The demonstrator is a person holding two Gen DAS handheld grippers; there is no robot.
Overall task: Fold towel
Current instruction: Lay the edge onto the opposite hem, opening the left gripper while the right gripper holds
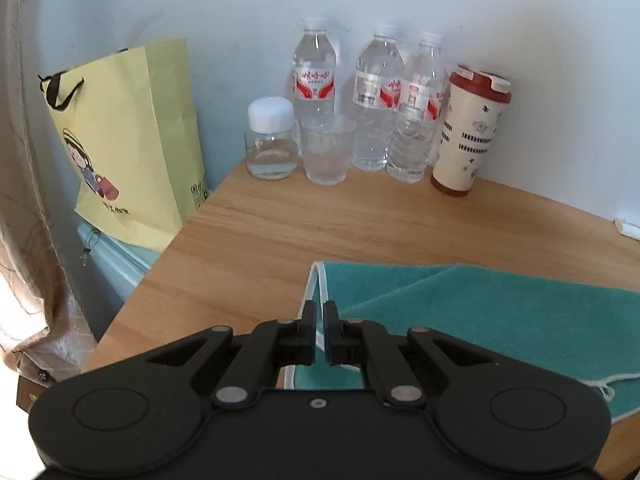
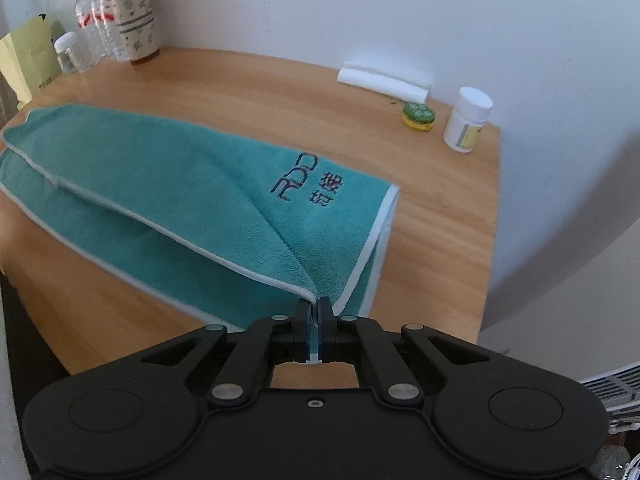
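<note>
A teal towel (image 2: 192,184) with a white hem and embroidered lettering lies folded lengthwise on the wooden table (image 2: 248,80). My right gripper (image 2: 316,308) is shut on the towel's near right corner and lifts the top layer, so it tents up from the table. In the left wrist view the towel (image 1: 480,312) fills the lower right. My left gripper (image 1: 320,308) is shut over the towel's left white hem, with only a thin slit between the pads.
At the table's back left stand three water bottles (image 1: 376,100), a glass (image 1: 326,148), a small jar (image 1: 270,136) and a red-lidded tumbler (image 1: 468,128). A yellow paper bag (image 1: 132,140) hangs off the left edge. A white roll (image 2: 384,82), green tin (image 2: 418,116) and pill bottle (image 2: 466,120) sit far right.
</note>
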